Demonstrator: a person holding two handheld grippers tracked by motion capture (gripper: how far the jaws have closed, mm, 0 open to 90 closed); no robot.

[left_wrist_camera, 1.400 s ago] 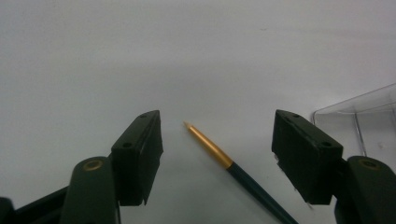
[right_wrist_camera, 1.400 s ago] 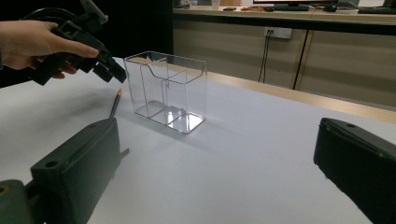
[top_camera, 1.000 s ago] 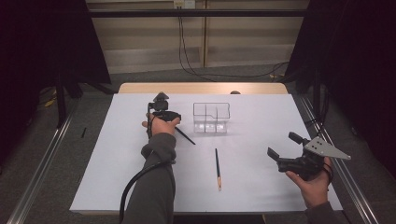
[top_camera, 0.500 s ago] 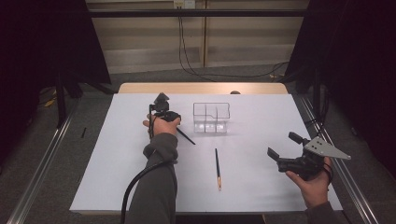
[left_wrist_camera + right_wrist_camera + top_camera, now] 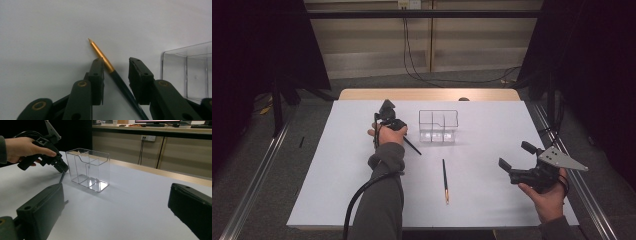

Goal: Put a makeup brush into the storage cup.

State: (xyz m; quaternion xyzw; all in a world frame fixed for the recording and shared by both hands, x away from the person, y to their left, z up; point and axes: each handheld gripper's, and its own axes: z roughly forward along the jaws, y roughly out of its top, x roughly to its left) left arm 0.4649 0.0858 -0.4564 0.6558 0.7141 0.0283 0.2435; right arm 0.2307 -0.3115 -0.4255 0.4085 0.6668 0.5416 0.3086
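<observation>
My left gripper (image 5: 115, 63) points down at the white table, and its jaws have just been closing. A dark pencil with a gold tip (image 5: 100, 51) lies between them; a gap remains beside it, so the pads do not clamp it. From above, that gripper (image 5: 398, 129) sits left of a clear compartment box (image 5: 438, 126), with the pencil (image 5: 413, 147) sticking out toward the near side. A second dark pencil (image 5: 445, 180) lies loose mid-table. My right gripper (image 5: 515, 155) hovers open at the right, with nothing between its jaws (image 5: 117, 202).
The white sheet (image 5: 492, 200) covers the table, whose wooden far edge (image 5: 427, 94) shows behind. The clear box (image 5: 87, 168) stands upright and empty. Metal rails (image 5: 592, 210) run along both sides of the table.
</observation>
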